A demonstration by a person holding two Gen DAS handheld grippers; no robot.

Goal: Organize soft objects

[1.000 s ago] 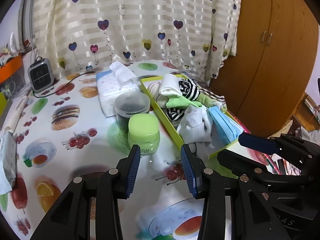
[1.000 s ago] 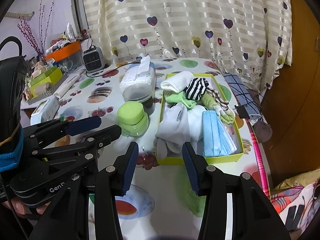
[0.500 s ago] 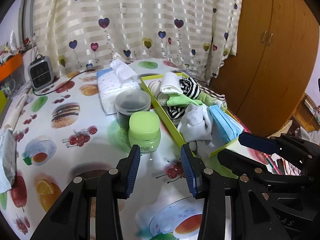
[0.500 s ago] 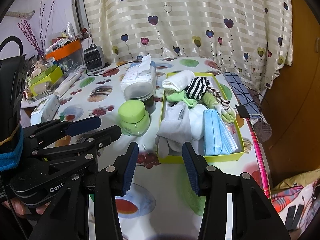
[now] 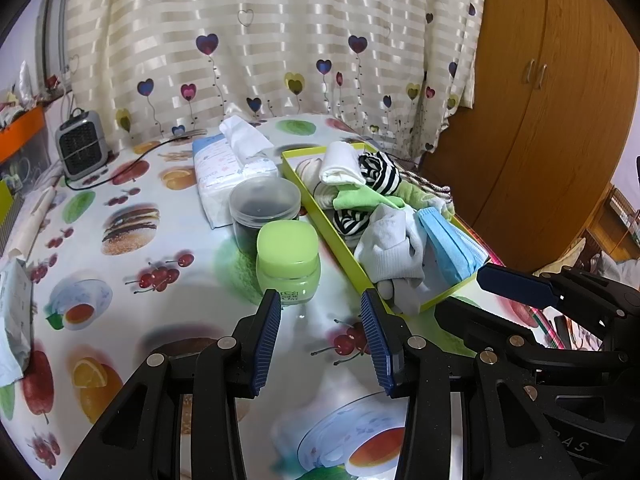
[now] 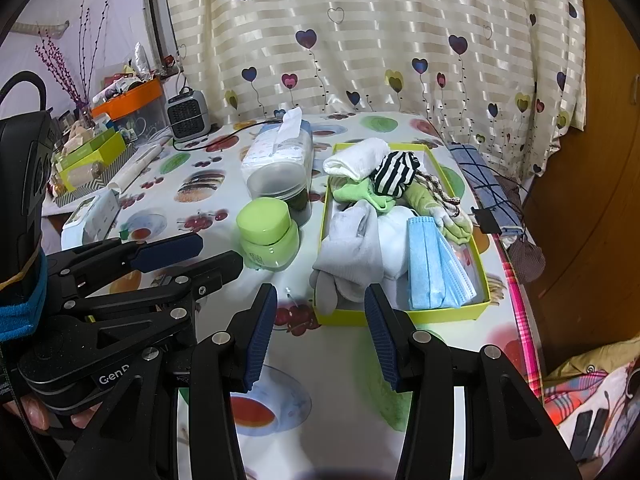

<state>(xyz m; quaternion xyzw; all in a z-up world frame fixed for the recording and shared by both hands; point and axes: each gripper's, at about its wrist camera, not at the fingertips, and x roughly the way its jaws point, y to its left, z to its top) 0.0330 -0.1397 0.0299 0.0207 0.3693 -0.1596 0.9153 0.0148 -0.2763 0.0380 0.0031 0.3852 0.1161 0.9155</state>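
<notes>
A: Report legible markings.

B: "GenR" is partly readable on the left gripper (image 6: 168, 256) body, seen from the right wrist view. The tissue pack (image 5: 224, 168) carries blue print, too blurred to read. The green jar (image 5: 288, 260) has a small label, illegible.

A: State of the grippers?

B: Left gripper (image 5: 320, 340): jaws wide, empty. Right gripper (image 6: 320, 332): jaws wide, empty. Both hover above the table (image 5: 120, 312).

A: Location of the soft items?

B: Socks (image 6: 352, 248) and masks (image 6: 432, 264) lie in the yellow tray (image 6: 400, 314), just ahead of the right gripper; one grey sock droops over the tray's near rim.
</notes>
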